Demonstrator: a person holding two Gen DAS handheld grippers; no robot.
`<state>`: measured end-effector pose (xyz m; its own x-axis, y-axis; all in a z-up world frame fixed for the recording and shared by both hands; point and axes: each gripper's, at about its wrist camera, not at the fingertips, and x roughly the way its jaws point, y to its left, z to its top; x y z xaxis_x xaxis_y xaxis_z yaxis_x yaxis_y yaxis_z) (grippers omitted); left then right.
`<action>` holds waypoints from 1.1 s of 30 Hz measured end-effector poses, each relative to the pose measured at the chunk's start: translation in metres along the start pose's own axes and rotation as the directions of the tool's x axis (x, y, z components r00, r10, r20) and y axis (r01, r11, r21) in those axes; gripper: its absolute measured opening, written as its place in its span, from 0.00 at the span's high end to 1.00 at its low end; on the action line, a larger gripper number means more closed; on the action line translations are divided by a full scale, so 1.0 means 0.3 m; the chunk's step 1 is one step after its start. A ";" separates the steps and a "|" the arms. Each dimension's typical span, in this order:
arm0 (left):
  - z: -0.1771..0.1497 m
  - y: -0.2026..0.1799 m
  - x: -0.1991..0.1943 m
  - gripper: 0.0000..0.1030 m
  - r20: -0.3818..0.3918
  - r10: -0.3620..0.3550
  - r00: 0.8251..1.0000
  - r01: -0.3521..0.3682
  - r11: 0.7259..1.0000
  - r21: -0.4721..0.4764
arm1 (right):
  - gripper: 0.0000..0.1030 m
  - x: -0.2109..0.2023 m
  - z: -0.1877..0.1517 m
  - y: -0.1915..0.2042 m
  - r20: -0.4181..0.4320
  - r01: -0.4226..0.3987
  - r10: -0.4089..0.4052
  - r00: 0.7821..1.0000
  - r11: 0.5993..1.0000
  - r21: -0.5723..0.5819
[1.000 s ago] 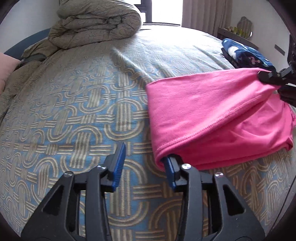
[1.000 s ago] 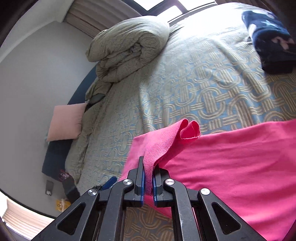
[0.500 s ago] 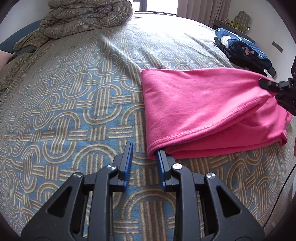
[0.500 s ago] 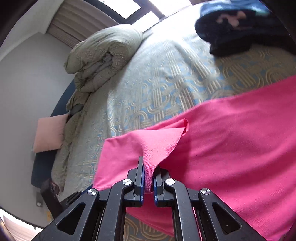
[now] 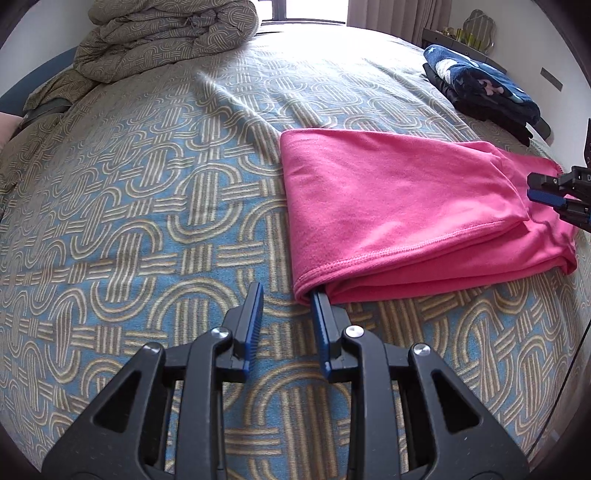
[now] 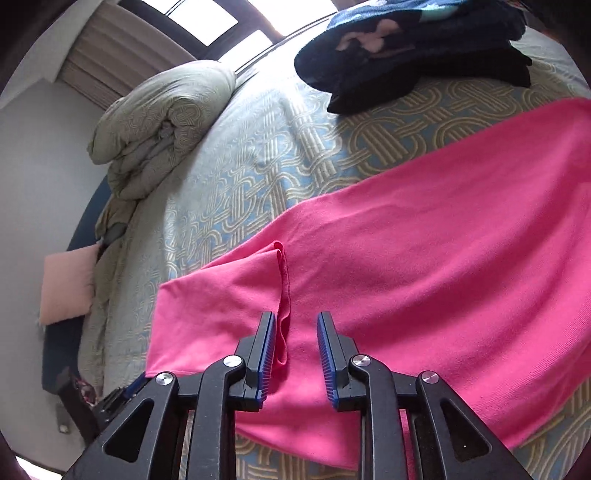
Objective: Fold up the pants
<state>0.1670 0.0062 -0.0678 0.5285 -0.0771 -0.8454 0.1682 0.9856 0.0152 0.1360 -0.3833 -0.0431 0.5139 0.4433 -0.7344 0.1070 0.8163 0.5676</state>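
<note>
two grippers, one garment. pink pants (image 5: pixel 399 206): folded over, flat on patterned bedspread (image 5: pixel 147 206), right of centre, upper layer laid back over lower for fold. left gripper (image 5: pixel 286 325): jaws apart, nothing clamped; right finger tucked under near-left hem corner, likely just released. right gripper (image 6: pixel 295 350): jaws opening, loose hem ridge between, not pinched, fold being set down. far left: rolled duvet (image 5: pixel 166 33). far right: dark folded clothes (image 5: pixel 480 85), apart from pants.

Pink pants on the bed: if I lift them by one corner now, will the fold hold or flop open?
Probably flop: the pink pants look thin and limp, with a released corner drooping between the right gripper jaws as they open. Layers lie loose, so they would likely slide apart.
</note>
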 end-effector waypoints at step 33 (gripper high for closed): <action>0.012 -0.187 -0.116 0.50 0.038 0.058 0.998 -0.062 0.991 0.122 | 0.75 -0.259 -0.146 -0.186 0.123 0.305 -0.305 0.944 0.952 0.014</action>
<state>0.1422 -0.0471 -0.0375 0.5682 -0.0257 -0.8225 0.2354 0.9628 0.1326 0.0529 -0.4470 -0.0340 0.5576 0.1245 -0.8208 0.2707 0.9074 0.3215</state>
